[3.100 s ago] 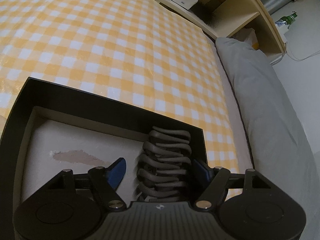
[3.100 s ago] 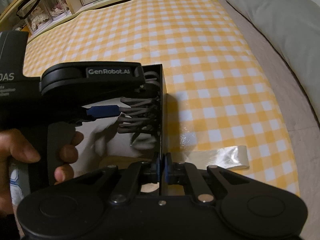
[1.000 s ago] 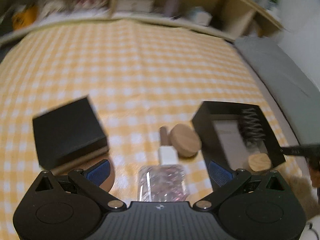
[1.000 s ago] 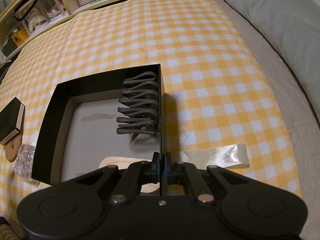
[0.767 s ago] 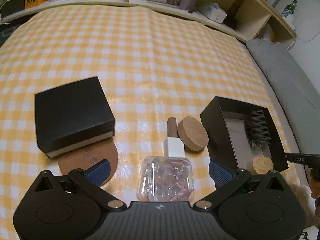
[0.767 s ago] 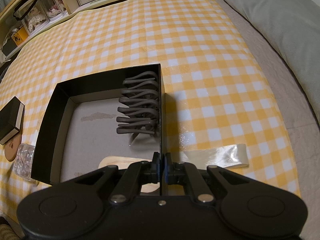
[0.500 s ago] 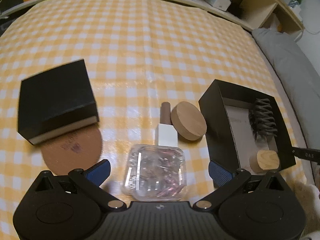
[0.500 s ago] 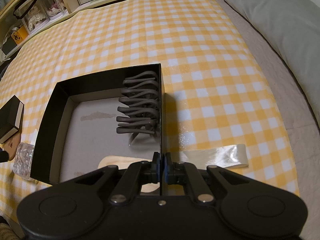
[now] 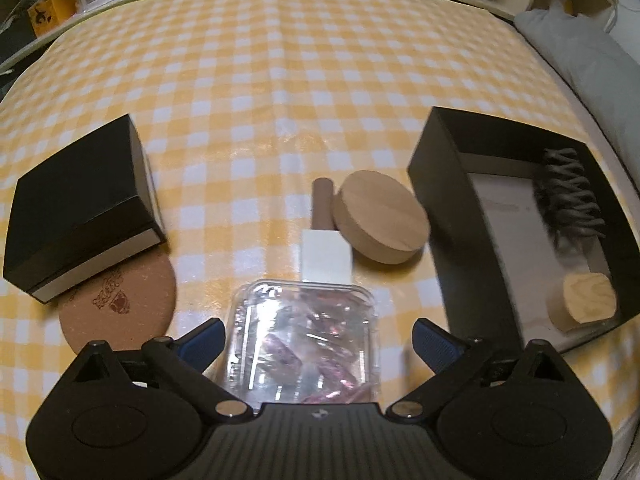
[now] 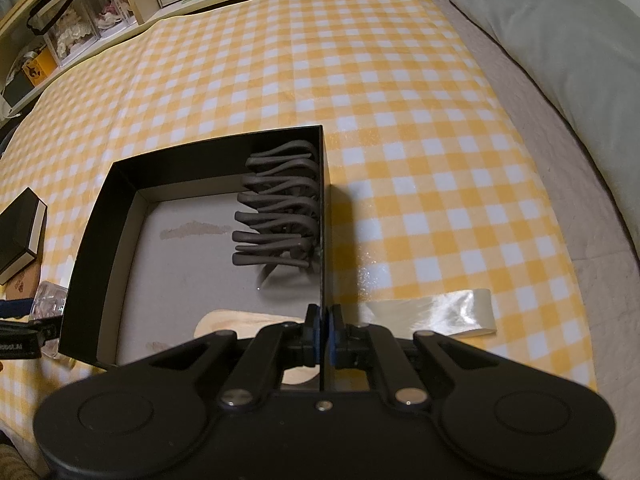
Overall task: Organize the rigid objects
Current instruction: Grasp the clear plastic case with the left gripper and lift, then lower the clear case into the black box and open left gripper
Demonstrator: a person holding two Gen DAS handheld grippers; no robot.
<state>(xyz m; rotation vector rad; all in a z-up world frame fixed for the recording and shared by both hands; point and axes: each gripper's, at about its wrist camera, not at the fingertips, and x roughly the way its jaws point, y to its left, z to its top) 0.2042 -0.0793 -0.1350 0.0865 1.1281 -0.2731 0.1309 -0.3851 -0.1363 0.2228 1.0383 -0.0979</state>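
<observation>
We hold the left tool (image 9: 316, 340) with its blue pads spread wide on either side of a clear plastic clamshell (image 9: 302, 344) of pinkish pieces; the pads are not touching it. The clamshell lies on the yellow checked cloth (image 9: 280, 60), and just beyond it a small white block (image 9: 326, 256) with a brown cylinder (image 9: 322, 204) at its far end. A wooden disc (image 9: 380, 222) leans just beside that cylinder, close to the open black box (image 9: 440, 184). To the left a closed black box (image 9: 76, 204) sits partly on a round cork coaster (image 9: 120, 304).

Our right tool (image 10: 323, 334) is pinched closed on the open black box's right wall, one pad inside and one outside. Inside the box a dark grey wavy rack (image 10: 280, 208) stands against that same wall, and a pale wooden piece (image 10: 240, 322) lies at the near end of the grey floor. A strip of clear tape (image 10: 436, 312) lies on the cloth to the right of the box. A grey pillow (image 10: 560, 28) lies along the right side, off the cloth.
</observation>
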